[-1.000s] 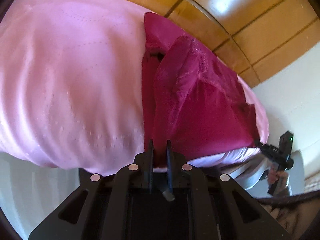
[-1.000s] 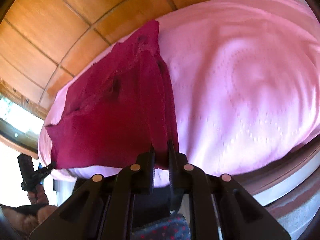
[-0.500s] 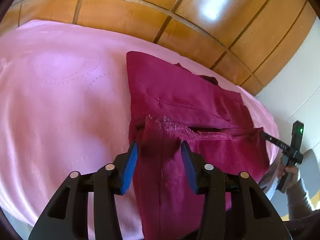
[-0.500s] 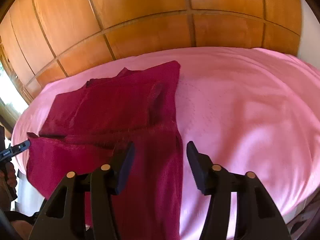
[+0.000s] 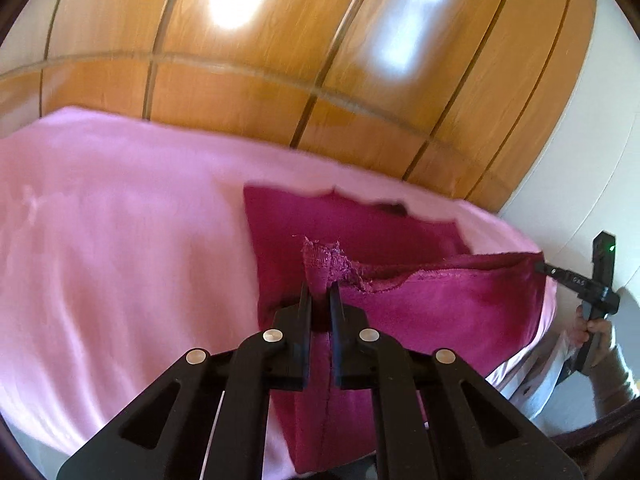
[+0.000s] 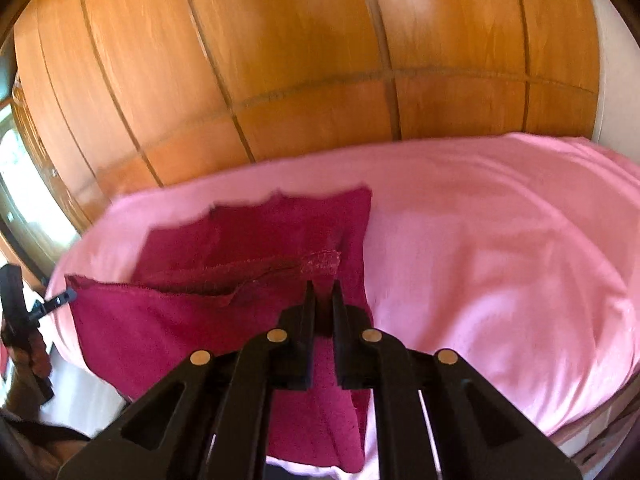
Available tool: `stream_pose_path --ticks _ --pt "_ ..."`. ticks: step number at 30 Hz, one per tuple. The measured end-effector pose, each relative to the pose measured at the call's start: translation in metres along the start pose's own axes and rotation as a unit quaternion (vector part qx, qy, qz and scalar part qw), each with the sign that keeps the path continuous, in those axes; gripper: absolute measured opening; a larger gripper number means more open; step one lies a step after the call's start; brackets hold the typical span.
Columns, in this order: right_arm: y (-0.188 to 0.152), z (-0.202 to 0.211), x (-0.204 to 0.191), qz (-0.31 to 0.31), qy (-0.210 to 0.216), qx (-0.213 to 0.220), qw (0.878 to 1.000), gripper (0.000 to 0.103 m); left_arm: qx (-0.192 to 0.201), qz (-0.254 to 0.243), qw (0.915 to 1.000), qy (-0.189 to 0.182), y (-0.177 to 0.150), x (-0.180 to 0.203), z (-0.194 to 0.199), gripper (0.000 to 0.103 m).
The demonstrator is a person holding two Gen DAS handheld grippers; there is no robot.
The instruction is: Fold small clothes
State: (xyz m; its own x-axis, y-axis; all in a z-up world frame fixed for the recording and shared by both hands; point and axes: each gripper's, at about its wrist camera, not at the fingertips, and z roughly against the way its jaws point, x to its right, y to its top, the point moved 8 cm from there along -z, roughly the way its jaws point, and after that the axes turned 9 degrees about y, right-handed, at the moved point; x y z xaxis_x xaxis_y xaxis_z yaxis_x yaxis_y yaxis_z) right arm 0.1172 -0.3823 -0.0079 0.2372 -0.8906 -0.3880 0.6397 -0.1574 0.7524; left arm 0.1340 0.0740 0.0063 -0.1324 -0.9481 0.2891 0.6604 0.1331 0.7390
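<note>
Left wrist view: left gripper [image 5: 320, 294] is closing, fingers [image 5: 305, 312] nearly together and pinching the frayed edge of the magenta garment [image 5: 432, 304]; a tuft of cloth is sticking up just past the fingertips.
Left gripper hold: cloth is sitting between the two fingers and running down under them toward the camera.
Right wrist view: right gripper [image 6: 321, 294] is closing too, fingers [image 6: 308, 316] almost shut on the same garment [image 6: 168, 320] at its frayed corner, cloth showing in the narrow gap.
Garment place: lying on the pink bedsheet [image 5: 112, 264], its near edge being held up off the sheet between the two grippers; far half is lying flat beyond the fingertips.
Garment in left view: stretching from the fingers out to the right, hem pulled into a raised line ending at the right gripper [image 5: 554, 270] at the frame's edge.
Garment in right view: stretching left of the fingers to the left gripper [image 6: 66, 296], which is gripping the far corner.
Hands: a hand [image 5: 596, 326] is holding the right gripper's handle in the left view; a hand [image 6: 28, 354] is holding the left one in the right view.
Bedsheet in right view: pink sheet [image 6: 500, 248] is spreading to the right of the fingers.
Background: wooden panelling [image 5: 280, 60] is rising behind the bed, beyond the fingertips.
</note>
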Motion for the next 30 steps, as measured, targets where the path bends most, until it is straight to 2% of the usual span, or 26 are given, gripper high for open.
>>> stream_pose_path --ticks 3,6,13,18,23,27,29,30 --pt "0.023 -0.016 0.004 -0.009 0.000 0.018 1.000 0.006 0.026 -0.008 0.9996 0.008 0.025 -0.001 -0.004 0.007" --pt "0.041 -0.051 0.015 -0.030 -0.008 0.017 0.999 0.006 0.031 -0.018 0.9991 0.023 0.042 -0.002 -0.025 0.007" --pt "0.079 -0.114 0.037 -0.062 -0.037 0.022 0.997 0.006 0.014 -0.007 0.9981 0.059 0.084 -0.017 -0.096 0.006" --pt "0.093 -0.153 0.054 -0.080 -0.061 0.014 0.995 0.006 -0.011 0.008 0.9965 0.083 0.103 -0.028 -0.147 0.005" --pt "0.083 -0.199 0.084 -0.095 -0.111 -0.028 0.989 0.006 -0.043 0.014 0.9907 0.128 0.106 -0.040 -0.193 0.005" --pt "0.064 -0.221 0.108 -0.108 -0.137 -0.059 0.983 0.005 -0.090 -0.005 0.9813 0.170 0.088 -0.048 -0.229 0.006" --pt "0.062 -0.223 0.112 -0.120 -0.134 -0.060 0.982 0.006 -0.109 -0.011 0.9764 0.186 0.080 -0.052 -0.240 0.007" --pt "0.063 -0.219 0.113 -0.122 -0.134 -0.057 0.982 0.013 -0.110 -0.015 0.9746 0.194 0.079 -0.052 -0.241 0.008"
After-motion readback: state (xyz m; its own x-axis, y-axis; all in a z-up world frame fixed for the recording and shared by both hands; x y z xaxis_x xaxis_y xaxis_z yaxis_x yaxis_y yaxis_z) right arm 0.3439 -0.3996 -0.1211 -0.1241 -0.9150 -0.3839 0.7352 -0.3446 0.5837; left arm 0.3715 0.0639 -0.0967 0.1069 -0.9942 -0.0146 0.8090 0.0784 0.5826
